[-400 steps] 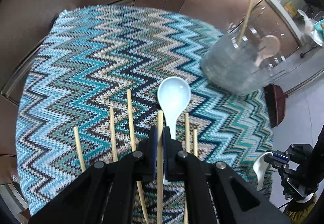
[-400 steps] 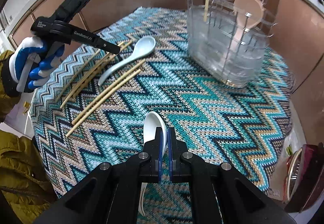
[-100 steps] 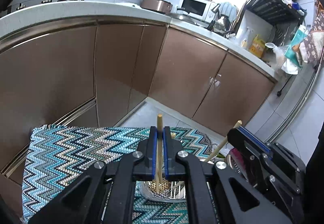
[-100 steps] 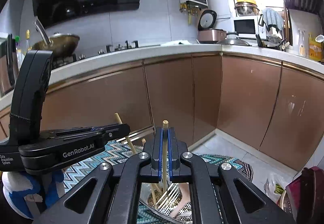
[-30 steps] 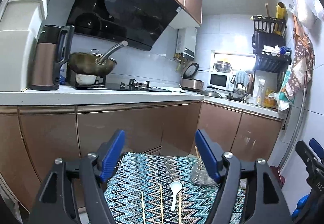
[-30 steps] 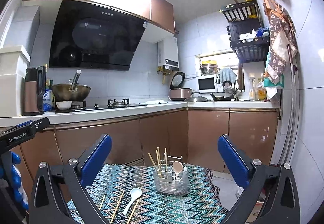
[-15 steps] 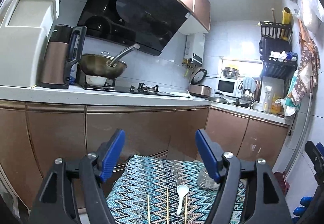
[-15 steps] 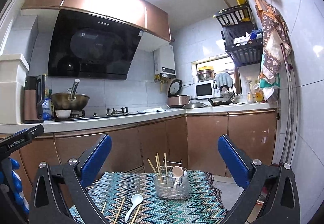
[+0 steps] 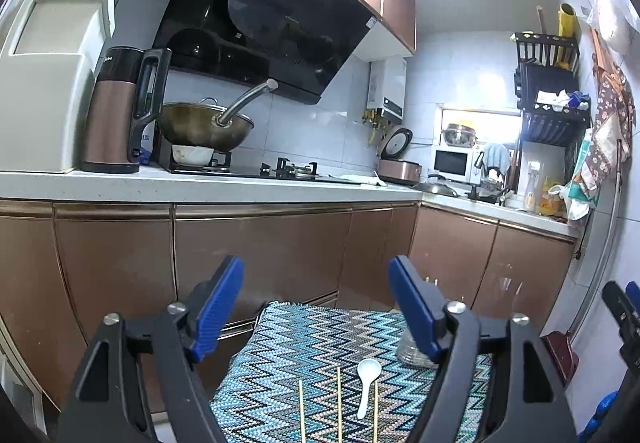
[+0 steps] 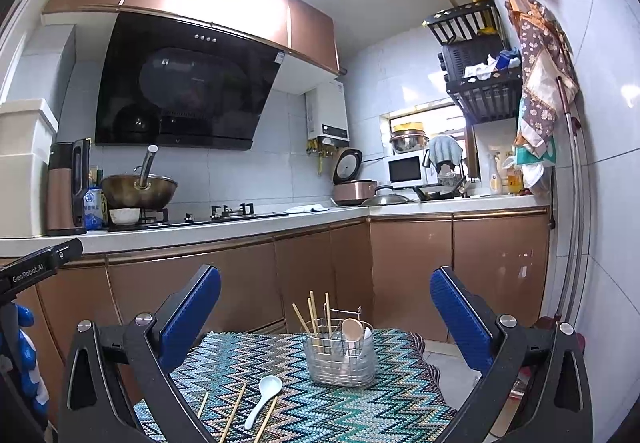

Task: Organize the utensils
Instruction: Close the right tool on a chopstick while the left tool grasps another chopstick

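Both grippers are held back from the work, level with the kitchen, and neither carries anything. The left gripper (image 9: 316,307) has just been opening its jaws further; they stand wide with nothing between them. The right gripper (image 10: 326,317) likewise shows its jaws spread wide and empty.

Items left to sort lie on the zigzag-patterned cloth (image 10: 360,403) covering the tabletop: one white spoon (image 10: 264,399) and three loose chopsticks (image 10: 233,417) visible around it — one just beside the spoon's handle on the right, the others further left. The wire utensil holder (image 10: 340,359) stands upright further back on the cloth, apart from the loose items, already holding several chopsticks and at least one spoon.

Handling assessment:
- The spoon looks like glazed ceramic or hard plastic — rigid, smooth, probably slippery, and liable to chip if dropped. The handle's mid-length is the sounder place to grip; the bowl is curved and would likely squirm out.
- The chopsticks appear to be bamboo or wood: light, stiff, thin. They lie flat on the textured cloth, so the jaws should pinch across the shaft near the middle to keep it from tipping.
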